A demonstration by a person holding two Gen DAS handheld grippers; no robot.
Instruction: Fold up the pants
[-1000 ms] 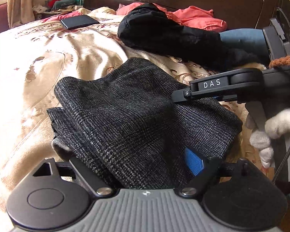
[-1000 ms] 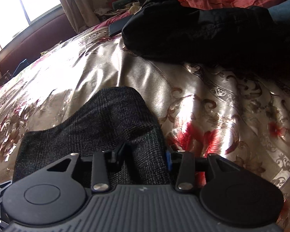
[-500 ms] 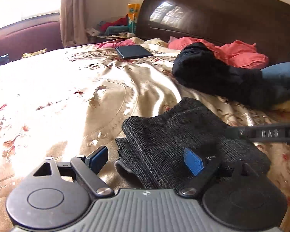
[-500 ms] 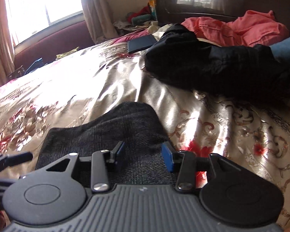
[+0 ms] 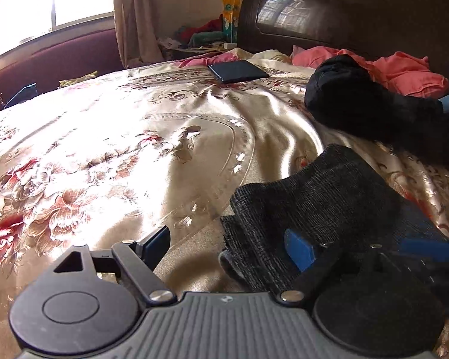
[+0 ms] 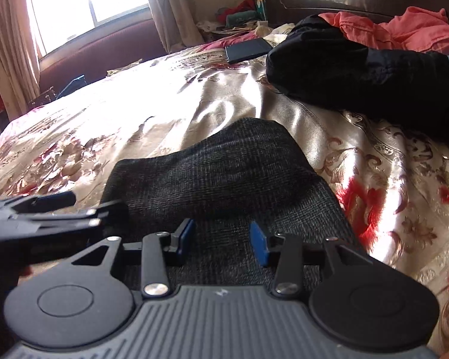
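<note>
Dark grey woven pants (image 6: 218, 176), folded into a soft, limp, fairly light stack on the bedspread (image 5: 134, 149), lie under your open, empty left gripper (image 5: 224, 248) and right gripper (image 6: 221, 239); grasp the stack's layered edge.

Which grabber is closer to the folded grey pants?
Right. The right gripper hovers directly over the folded grey pants, jaws open. The left gripper is open too, beside the pants' edge, one finger over the bedspread.
</note>
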